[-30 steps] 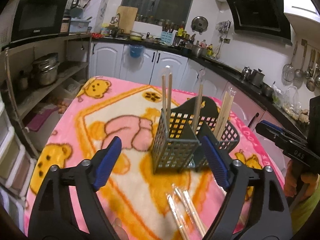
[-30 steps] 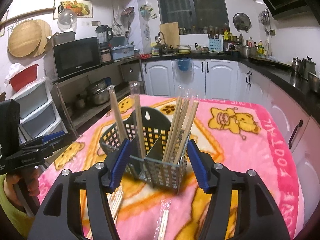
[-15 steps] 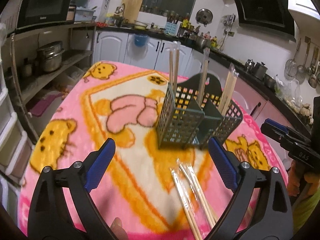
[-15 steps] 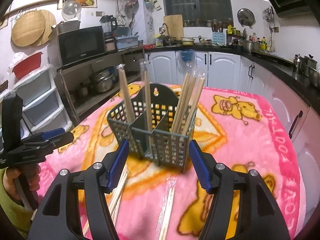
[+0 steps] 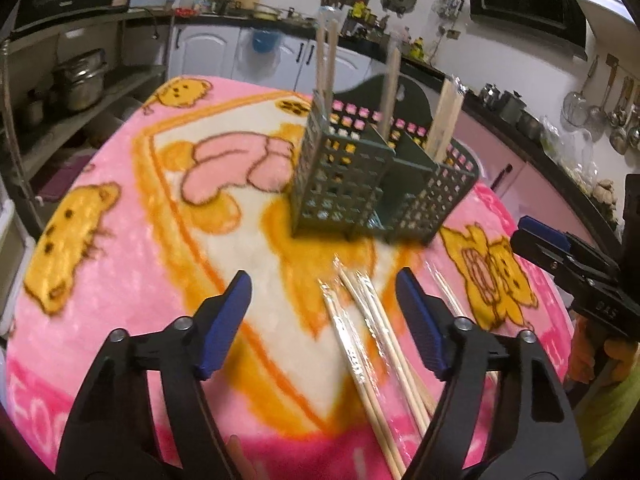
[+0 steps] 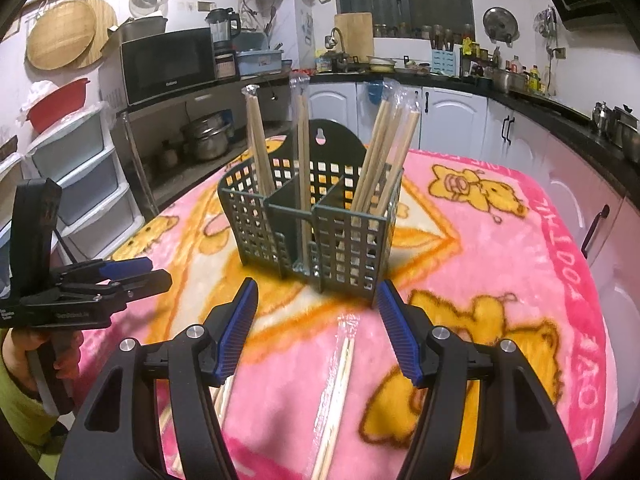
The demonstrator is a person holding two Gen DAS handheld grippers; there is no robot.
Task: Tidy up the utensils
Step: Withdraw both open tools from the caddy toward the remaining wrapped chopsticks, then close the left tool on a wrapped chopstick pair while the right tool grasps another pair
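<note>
Chopsticks [image 5: 362, 344] in clear wrappers lie loose on the pink blanket [image 5: 132, 280], nearest the cameras. In the left wrist view several of them fan from about 12 o'clock toward 5 o'clock, starting just beyond the tips of the left gripper [image 5: 324, 300] and running down between its two blue pads. That gripper tilts down at the blanket with its jaws apart; they have just been closing, and they press on nothing, the sticks lying under the gap on the cloth. In the right wrist view the right gripper [image 6: 318, 312] also tilts down, jaws apart and empty, and one wrapped pair [image 6: 340, 380] lies on the blanket below the gap, running toward 6 o'clock. More sticks show beneath its left finger at about 7 o'clock.

At 9 o'clock in the right wrist view the left gripper is seen from the side, carried by a hand [image 6: 24, 356] with a green sleeve. At 3 o'clock in the left wrist view the right gripper reaches in, with a hand [image 5: 600, 356] below it.

Farther off, at 12 o'clock in both views, a dark green basket [image 6: 304, 224] stands upright on the blanket. It has three compartments, each holding upright chopsticks; the right one, seen from the right wrist, holds the most.

Beyond are kitchen cabinets [image 6: 452, 120] and a microwave [image 6: 168, 64].
</note>
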